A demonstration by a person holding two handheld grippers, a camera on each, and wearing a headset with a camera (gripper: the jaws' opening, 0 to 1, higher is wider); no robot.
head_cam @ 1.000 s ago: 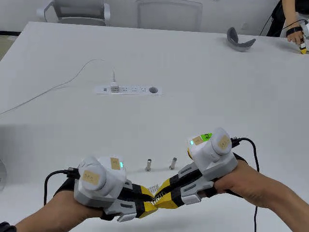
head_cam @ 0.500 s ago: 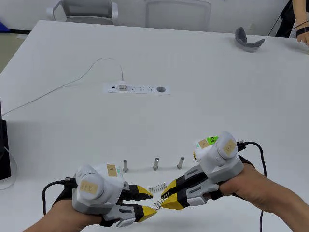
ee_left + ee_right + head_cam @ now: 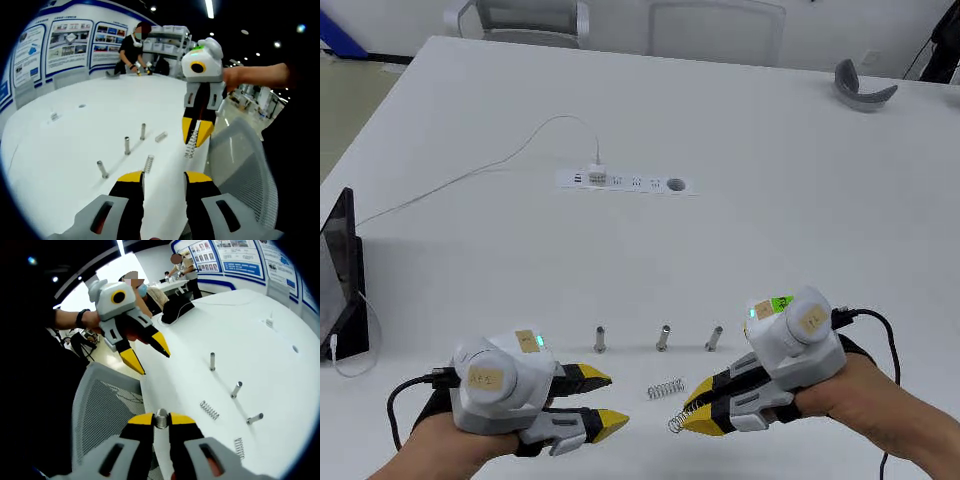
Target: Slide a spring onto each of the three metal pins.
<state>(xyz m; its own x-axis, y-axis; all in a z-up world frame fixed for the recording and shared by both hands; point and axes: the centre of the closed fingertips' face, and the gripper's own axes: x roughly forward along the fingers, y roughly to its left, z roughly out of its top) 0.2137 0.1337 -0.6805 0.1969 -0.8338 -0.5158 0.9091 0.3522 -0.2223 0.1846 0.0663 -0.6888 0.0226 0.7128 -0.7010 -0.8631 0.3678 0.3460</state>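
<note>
Three short metal pins (image 3: 600, 338) (image 3: 663, 336) (image 3: 714, 338) stand in a row on the white table; none carries a spring. My right gripper (image 3: 688, 421) is shut on one end of a small spring (image 3: 674, 425) and holds it just above the table. In the right gripper view the spring's end (image 3: 161, 416) shows between the yellow tips. A loose spring (image 3: 665, 388) lies in front of the middle pin. Another spring (image 3: 160, 137) lies near the far pin. My left gripper (image 3: 599, 398) is open and holds nothing, left of the loose spring.
A white power strip (image 3: 620, 183) with a plugged charger and cable lies mid-table. A dark tablet (image 3: 340, 270) leans at the left edge. A grey curved object (image 3: 865, 90) sits far right. Chairs stand beyond the table. The near table edge is close under both grippers.
The two grippers, tips together on a spring a second ago, have drawn apart. My left gripper has opened and pulled back left; the right keeps the spring.
</note>
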